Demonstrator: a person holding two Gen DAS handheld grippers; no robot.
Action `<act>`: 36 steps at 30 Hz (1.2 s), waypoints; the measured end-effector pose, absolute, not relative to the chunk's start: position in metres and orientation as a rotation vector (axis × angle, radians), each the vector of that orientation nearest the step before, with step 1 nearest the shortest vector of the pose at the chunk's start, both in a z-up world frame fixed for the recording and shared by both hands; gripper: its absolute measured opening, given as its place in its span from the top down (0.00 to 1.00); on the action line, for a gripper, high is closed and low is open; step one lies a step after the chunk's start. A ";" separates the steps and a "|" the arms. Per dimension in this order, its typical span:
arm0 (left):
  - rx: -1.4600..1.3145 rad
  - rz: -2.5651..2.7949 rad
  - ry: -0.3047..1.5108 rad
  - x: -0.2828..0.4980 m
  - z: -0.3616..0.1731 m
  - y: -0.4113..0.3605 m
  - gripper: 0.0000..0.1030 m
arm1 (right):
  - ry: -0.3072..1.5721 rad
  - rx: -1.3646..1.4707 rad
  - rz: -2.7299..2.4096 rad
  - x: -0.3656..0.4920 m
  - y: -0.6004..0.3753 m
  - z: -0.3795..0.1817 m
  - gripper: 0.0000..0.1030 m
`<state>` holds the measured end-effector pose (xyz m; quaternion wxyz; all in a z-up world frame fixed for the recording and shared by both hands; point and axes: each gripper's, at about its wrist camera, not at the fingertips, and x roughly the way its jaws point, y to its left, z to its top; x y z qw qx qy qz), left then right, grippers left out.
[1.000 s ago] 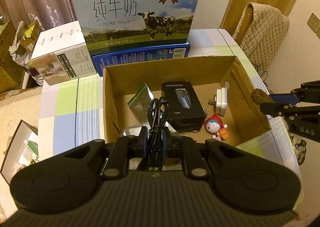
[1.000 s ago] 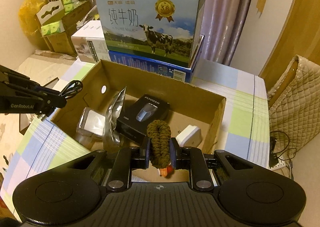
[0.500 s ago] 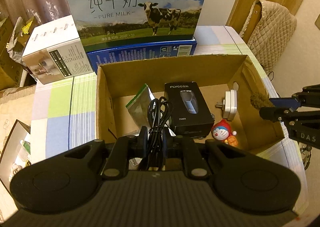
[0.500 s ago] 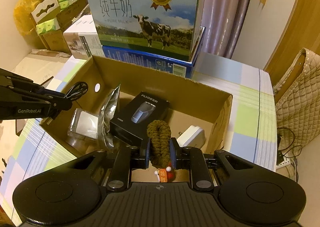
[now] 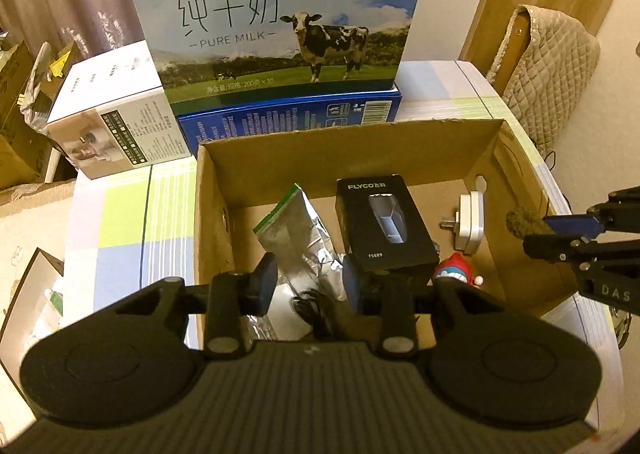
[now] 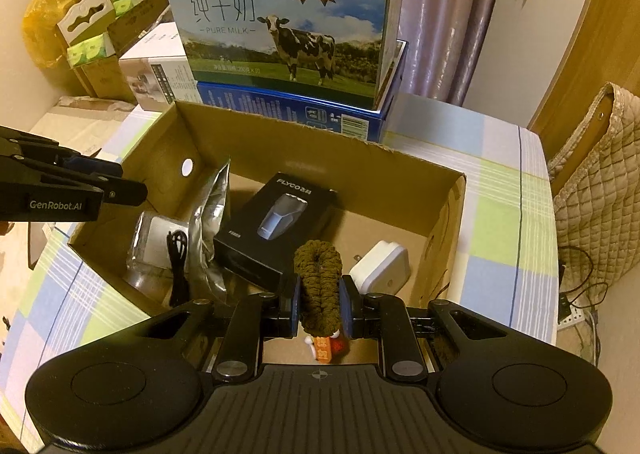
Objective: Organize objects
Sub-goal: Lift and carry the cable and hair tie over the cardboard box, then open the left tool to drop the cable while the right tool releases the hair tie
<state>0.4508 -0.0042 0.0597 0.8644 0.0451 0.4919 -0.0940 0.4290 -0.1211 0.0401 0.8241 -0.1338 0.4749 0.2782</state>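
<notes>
An open cardboard box stands on the checked tablecloth. My left gripper hangs over its near left part with its jaws opening and nothing pressed between them. The black cable lies loose on a wrapped white item, beside a silver pouch. My right gripper is shut on a brown knitted loop above the box's near right part. A black shaver box, a white plug and a small red-and-blue toy figure also lie in the box.
Right behind the cardboard box stands a milk carton on a flat blue box, with a white appliance box to their left. A quilted chair is beyond the table's right edge. Cartons crowd the floor at left.
My left jaws have spread and the black cable has dropped out of them into the box. Both grippers came a little lower over the box. The right grip is unchanged.
</notes>
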 end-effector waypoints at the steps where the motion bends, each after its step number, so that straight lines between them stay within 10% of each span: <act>1: 0.095 -0.198 1.030 0.450 0.060 -0.004 0.71 | 1.009 -0.284 0.591 0.429 -0.121 0.040 0.84; 21: 0.098 -0.199 1.042 0.447 0.054 0.002 0.71 | 0.986 -0.238 0.600 0.433 -0.122 0.040 0.84; 25: 0.093 -0.201 1.043 0.446 0.052 0.003 0.69 | 0.954 -0.178 0.573 0.436 -0.127 0.040 0.49; 36: 0.089 -0.194 1.043 0.440 0.049 0.006 0.50 | 0.976 -0.184 0.562 0.435 -0.136 0.037 0.49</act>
